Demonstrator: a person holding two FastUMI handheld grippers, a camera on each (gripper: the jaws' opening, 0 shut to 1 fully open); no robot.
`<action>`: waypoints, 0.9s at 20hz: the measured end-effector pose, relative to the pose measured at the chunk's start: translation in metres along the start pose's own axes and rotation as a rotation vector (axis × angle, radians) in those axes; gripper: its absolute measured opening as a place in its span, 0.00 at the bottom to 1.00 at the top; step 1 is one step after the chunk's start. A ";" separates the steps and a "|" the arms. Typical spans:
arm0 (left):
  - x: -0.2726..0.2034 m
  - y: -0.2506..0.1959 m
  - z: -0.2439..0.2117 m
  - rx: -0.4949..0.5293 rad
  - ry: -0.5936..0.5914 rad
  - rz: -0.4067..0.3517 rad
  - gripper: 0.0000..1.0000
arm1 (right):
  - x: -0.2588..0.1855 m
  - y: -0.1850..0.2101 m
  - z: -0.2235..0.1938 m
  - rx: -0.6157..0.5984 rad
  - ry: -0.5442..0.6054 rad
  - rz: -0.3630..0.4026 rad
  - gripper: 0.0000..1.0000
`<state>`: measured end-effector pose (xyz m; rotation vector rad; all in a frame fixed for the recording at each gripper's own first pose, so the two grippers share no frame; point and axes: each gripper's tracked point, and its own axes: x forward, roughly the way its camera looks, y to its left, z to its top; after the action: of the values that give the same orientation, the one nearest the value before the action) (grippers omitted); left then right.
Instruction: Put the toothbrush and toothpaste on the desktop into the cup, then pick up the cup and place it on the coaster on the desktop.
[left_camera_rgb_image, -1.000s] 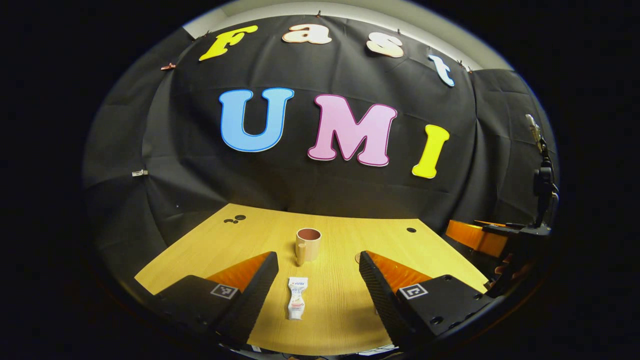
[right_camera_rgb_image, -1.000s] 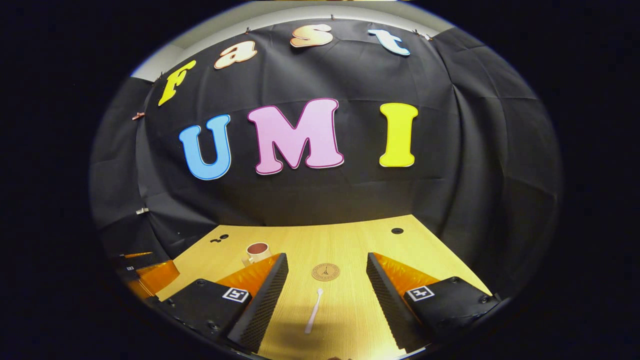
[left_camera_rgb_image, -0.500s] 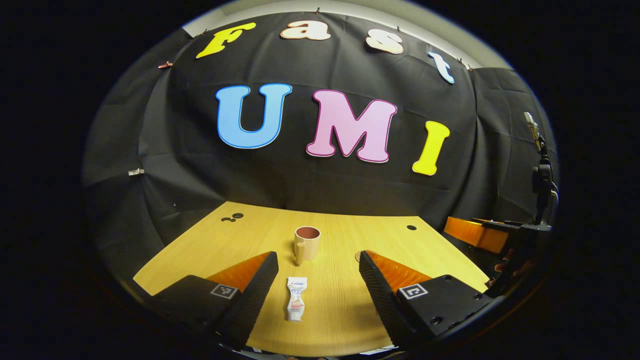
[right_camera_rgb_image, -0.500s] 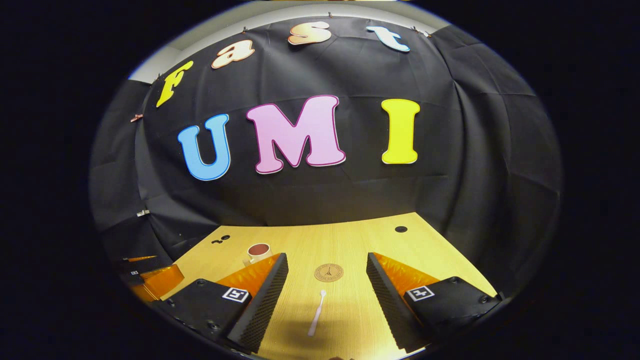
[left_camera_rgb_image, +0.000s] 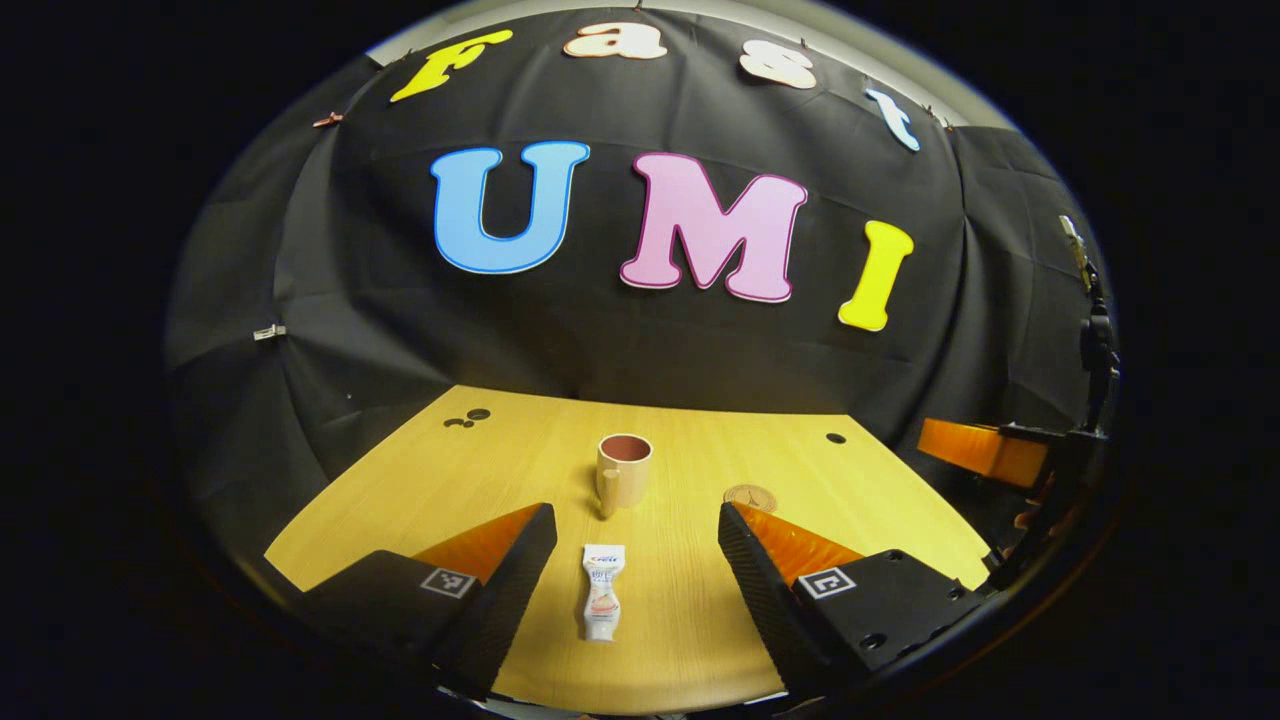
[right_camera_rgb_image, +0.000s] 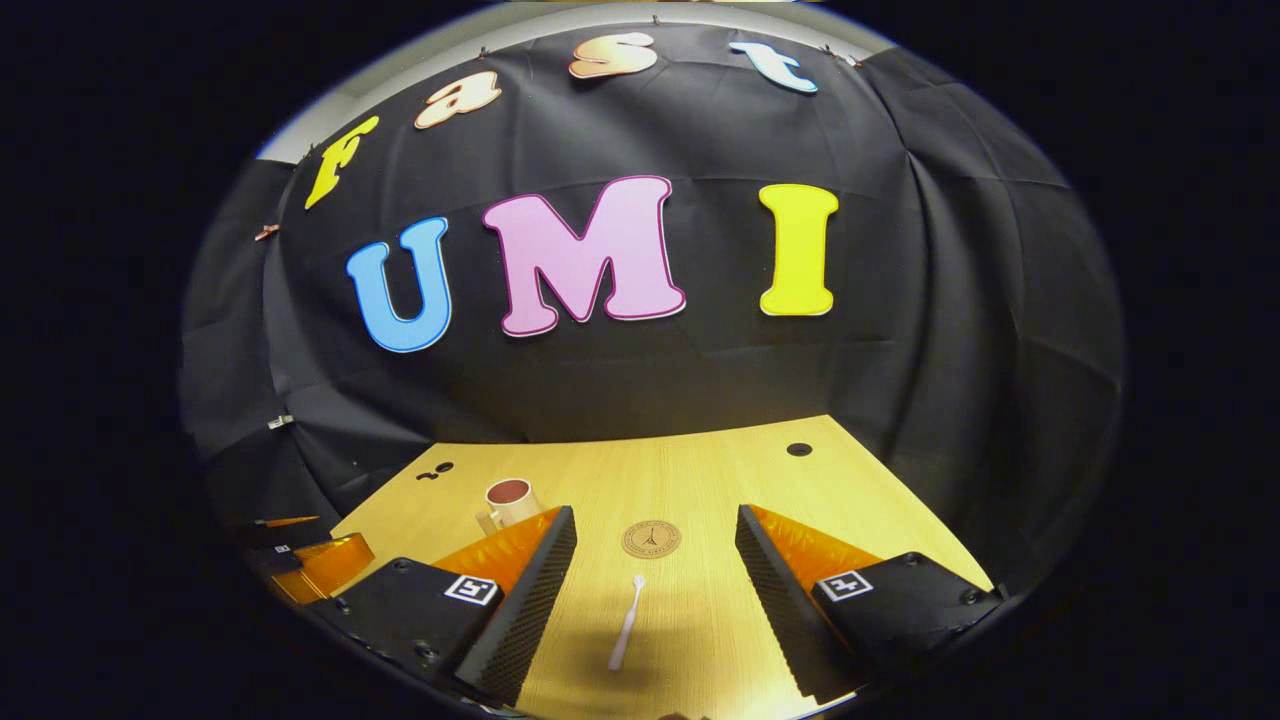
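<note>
Left gripper view: the left gripper (left_camera_rgb_image: 636, 570) hangs above the wooden desktop (left_camera_rgb_image: 400, 490) with its fingers spread wide and nothing between them but air. The toothpaste (left_camera_rgb_image: 602, 605) lies flat on the desktop between the fingers, apart from both. The cup (left_camera_rgb_image: 624, 470) stands upright beyond the toothpaste, its handle toward the camera. The coaster (left_camera_rgb_image: 750, 496) lies to the right of the cup, just beyond the right finger.

Right gripper view: the right gripper (right_camera_rgb_image: 655, 600) is likewise wide open and holds nothing. The toothbrush (right_camera_rgb_image: 626, 636) lies flat between its fingers, touching neither. The coaster (right_camera_rgb_image: 651, 539) lies beyond the toothbrush; the cup (right_camera_rgb_image: 510, 502) stands farther left.
</note>
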<state>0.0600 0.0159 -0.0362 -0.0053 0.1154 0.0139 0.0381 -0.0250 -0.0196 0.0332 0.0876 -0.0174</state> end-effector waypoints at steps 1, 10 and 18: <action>0.005 0.003 -0.002 -0.001 0.012 0.002 1.00 | 0.003 -0.001 -0.002 0.000 0.009 -0.001 0.98; 0.060 0.023 -0.065 0.001 0.158 0.031 0.97 | 0.024 -0.007 -0.016 0.001 0.094 0.031 0.98; 0.105 0.029 -0.130 0.019 0.336 0.040 0.98 | 0.050 -0.001 -0.031 -0.040 0.152 0.121 0.98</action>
<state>0.1492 0.0451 -0.1772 0.0141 0.4513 0.0523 0.0856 -0.0258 -0.0545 -0.0006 0.2381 0.1084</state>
